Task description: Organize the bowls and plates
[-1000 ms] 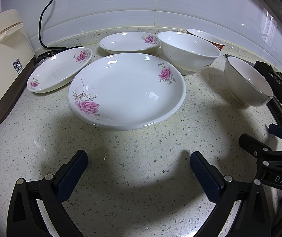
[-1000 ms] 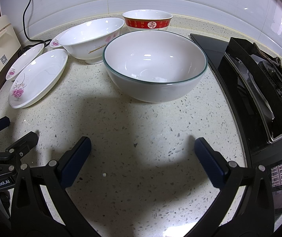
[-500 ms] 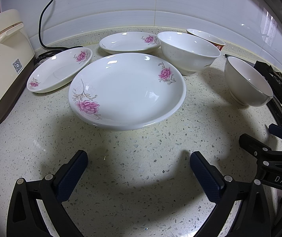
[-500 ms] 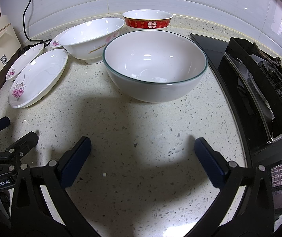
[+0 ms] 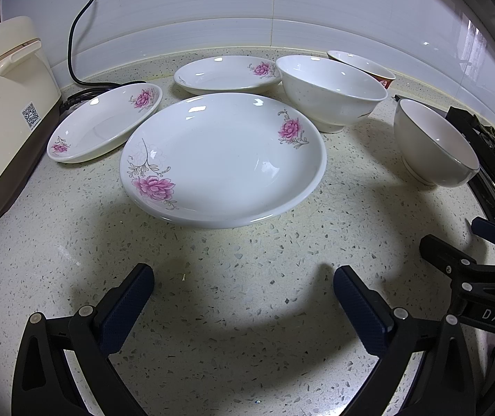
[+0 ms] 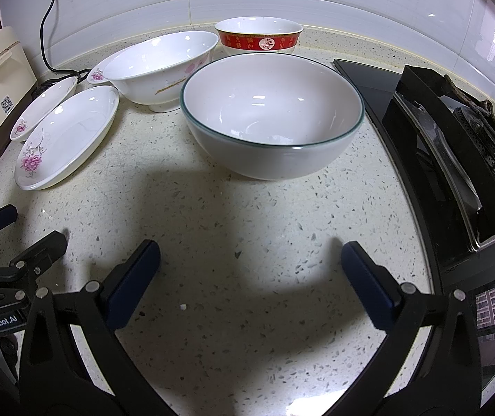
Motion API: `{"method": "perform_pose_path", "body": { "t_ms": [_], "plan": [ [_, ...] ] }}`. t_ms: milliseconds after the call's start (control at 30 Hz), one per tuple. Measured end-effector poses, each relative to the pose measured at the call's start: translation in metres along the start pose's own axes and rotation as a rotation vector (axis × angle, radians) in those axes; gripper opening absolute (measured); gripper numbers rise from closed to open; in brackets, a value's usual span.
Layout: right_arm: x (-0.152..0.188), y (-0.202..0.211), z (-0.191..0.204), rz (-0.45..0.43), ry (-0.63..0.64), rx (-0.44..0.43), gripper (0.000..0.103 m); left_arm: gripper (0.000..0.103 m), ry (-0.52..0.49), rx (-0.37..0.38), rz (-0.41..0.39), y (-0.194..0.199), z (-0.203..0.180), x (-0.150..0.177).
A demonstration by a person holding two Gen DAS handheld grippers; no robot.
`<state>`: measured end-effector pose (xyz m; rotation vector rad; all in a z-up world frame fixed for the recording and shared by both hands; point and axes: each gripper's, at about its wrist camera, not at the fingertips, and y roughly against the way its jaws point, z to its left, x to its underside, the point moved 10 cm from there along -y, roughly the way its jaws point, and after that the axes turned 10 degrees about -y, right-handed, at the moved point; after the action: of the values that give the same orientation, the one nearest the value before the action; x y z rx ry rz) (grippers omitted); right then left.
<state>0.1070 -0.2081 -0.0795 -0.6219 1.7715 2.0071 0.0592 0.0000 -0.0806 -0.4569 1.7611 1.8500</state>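
While both the left gripper (image 5: 244,294) and right gripper (image 6: 250,270) hover spread and empty, nothing is stacked; the large flowered plate (image 5: 223,159) at frame centre likely needs pinching next.

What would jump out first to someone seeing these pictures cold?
Probably the big white plate with pink flowers, sitting dead centre on the speckled counter just ahead of the open left gripper. In the right wrist view, a large green-rimmed bowl fills the middle ahead of the open right gripper, with a bright red bowl behind it by the wall and a black stove to the right.
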Motion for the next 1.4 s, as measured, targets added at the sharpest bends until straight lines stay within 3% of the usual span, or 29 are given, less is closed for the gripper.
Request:
{"method": "perform_pose_path", "body": {
  "t_ms": [700,900,1033,1100,1233,1400],
  "plan": [
    [0.0,0.0,0.0,0.0,0.0,0.0,0.103,0.103,-0.002,0.003,0.001,0.001,-0.001,0.002],
    [0.003,0.001,0.002,0.025,-0.004,0.007,0.103,0.103,-0.047,0.067,0.018,0.01,-0.004,0.012],
    [0.014,0.006,0.013,0.056,0.072,-0.051,0.103,0.103,0.021,0.139,-0.01,0.022,0.009,0.021],
    [0.02,0.011,0.025,0.068,0.115,-0.112,0.103,0.103,0.058,0.14,-0.015,0.024,0.025,0.023],
    [0.023,0.023,0.052,0.079,0.09,-0.297,0.103,0.103,0.179,0.146,-0.026,0.026,0.067,0.017],
    [0.006,0.033,0.094,0.056,0.067,-0.416,0.103,0.103,0.297,0.142,-0.068,0.028,0.102,-0.005]
  ]
}}
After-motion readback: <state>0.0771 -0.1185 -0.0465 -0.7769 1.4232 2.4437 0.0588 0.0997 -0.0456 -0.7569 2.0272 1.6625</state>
